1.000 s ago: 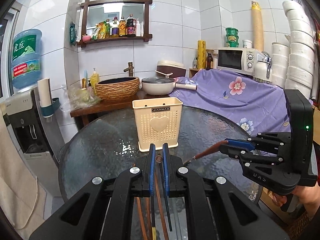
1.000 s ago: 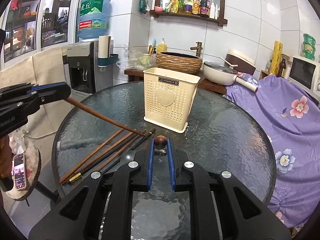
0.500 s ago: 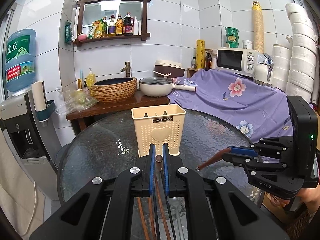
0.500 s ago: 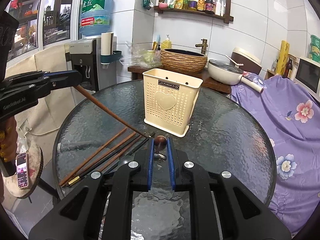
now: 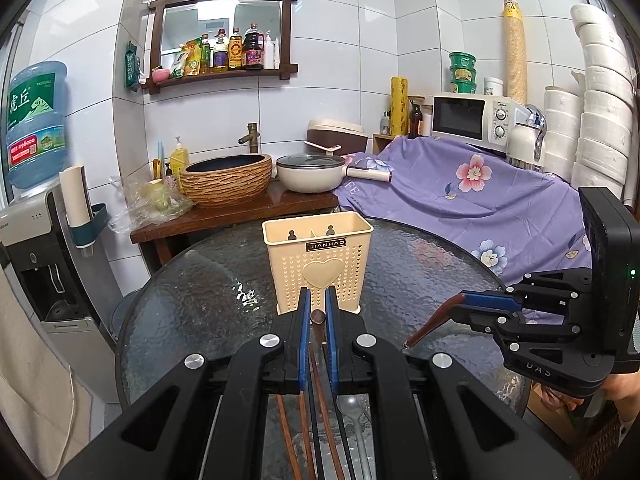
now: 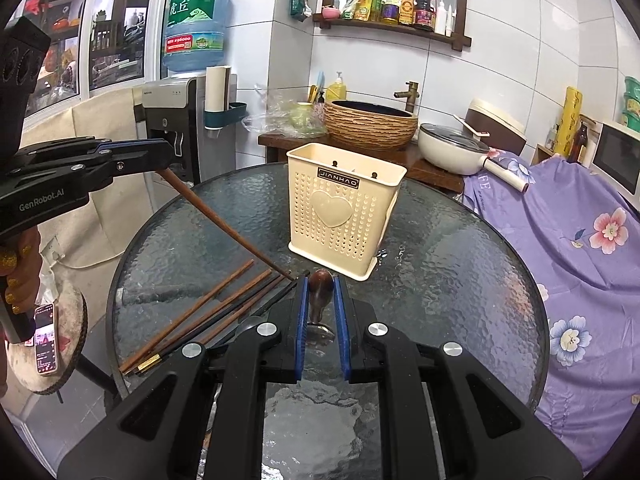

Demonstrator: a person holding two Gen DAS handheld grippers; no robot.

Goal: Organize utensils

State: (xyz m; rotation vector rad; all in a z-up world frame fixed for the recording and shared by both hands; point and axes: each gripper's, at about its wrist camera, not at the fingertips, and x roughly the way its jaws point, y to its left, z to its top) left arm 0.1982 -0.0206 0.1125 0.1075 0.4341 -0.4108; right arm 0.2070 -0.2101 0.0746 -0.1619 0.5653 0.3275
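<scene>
Raised since a second ago: brown chopstick (image 6: 224, 222), clenched in left gripper (image 6: 166, 148), tip now lifted toward the loose chopsticks (image 6: 208, 316) lying on the glass table (image 6: 460, 280). Right gripper (image 6: 321, 292) grasps a wooden-handled spoon (image 6: 320, 284); cream utensil holder (image 6: 344, 208) stands upright just beyond.

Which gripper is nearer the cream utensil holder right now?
Hard to call; roughly equal. The left gripper and right gripper each sit just in front of the utensil holder, neither touching.
</scene>
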